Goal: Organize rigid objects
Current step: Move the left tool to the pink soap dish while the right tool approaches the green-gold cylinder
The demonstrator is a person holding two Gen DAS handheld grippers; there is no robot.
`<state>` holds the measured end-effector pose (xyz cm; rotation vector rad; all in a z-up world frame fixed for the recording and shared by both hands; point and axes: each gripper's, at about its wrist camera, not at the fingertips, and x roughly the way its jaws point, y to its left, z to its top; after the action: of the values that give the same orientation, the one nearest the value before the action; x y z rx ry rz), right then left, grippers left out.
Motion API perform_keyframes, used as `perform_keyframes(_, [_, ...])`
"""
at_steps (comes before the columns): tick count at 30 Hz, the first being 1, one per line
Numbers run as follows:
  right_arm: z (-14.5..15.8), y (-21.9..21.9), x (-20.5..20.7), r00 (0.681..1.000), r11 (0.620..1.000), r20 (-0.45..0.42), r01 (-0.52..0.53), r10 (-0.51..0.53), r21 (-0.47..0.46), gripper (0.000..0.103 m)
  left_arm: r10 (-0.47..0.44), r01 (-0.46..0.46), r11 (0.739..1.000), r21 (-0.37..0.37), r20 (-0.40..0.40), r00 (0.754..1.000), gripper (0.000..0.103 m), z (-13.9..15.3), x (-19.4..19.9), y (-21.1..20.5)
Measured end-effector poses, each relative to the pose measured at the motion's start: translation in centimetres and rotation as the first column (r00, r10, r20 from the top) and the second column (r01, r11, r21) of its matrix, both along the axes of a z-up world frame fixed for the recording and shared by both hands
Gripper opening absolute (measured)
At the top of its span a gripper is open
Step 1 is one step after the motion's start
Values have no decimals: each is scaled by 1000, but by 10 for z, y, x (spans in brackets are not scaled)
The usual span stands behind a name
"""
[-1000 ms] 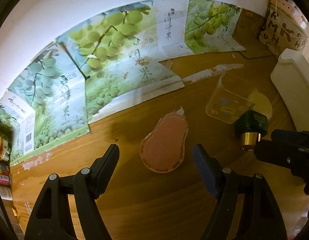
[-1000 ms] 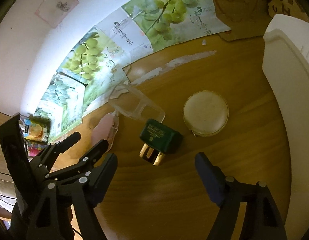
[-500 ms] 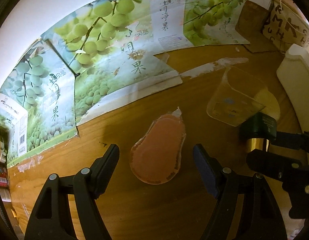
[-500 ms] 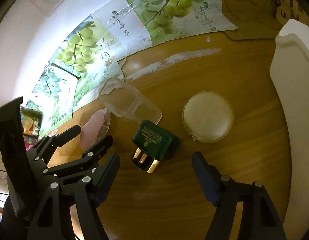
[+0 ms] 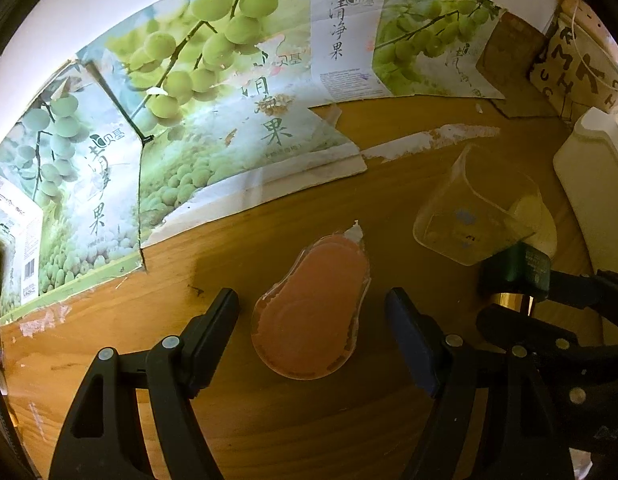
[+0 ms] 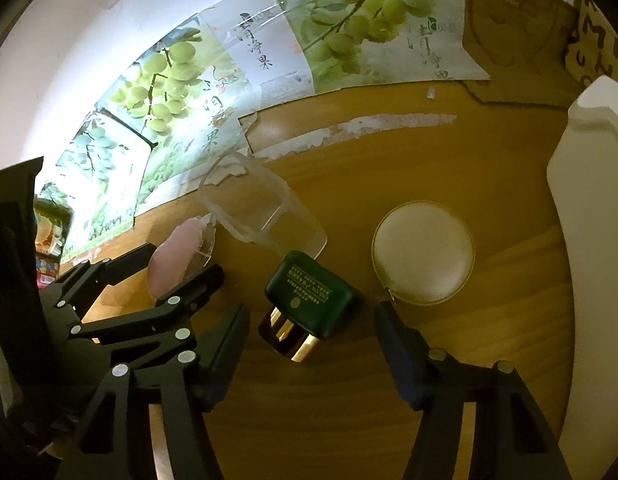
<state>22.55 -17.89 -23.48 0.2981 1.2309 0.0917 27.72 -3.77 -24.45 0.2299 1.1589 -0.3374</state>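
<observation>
1. Left wrist view: left tool (image 5: 311, 312) spread apart, straddling the pink pear-shaped case (image 5: 313, 312) on the surface (image 5: 269, 420); apparently ungripped.
2. Right tool (image 6: 309, 334) apart around the green bottle (image 6: 309, 304).
3. Nothing organized yet; clear cup (image 6: 261, 210) and round case (image 6: 423, 252) remain.

Glossy wood-grain bench (image 6: 349, 420), clear smooth plastic cup (image 6: 265, 212), shiny gold metal on glossy green bottle (image 6: 309, 304), matt black plastic claw (image 5: 311, 320), printed cardboard sheets (image 5: 229, 120)
</observation>
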Motion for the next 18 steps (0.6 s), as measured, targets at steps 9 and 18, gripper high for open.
perform_keyframes(9, [1, 2, 1, 1000, 1000, 9, -11, 11, -8, 55, -3, 3, 1000, -11, 17, 1000, 69, 1, -1, -1])
perform_keyframes(18, [1, 2, 1, 1000, 1000, 8, -15, 15, -7, 54, -2, 3, 1000, -24, 38, 999, 60, 4, 0, 1])
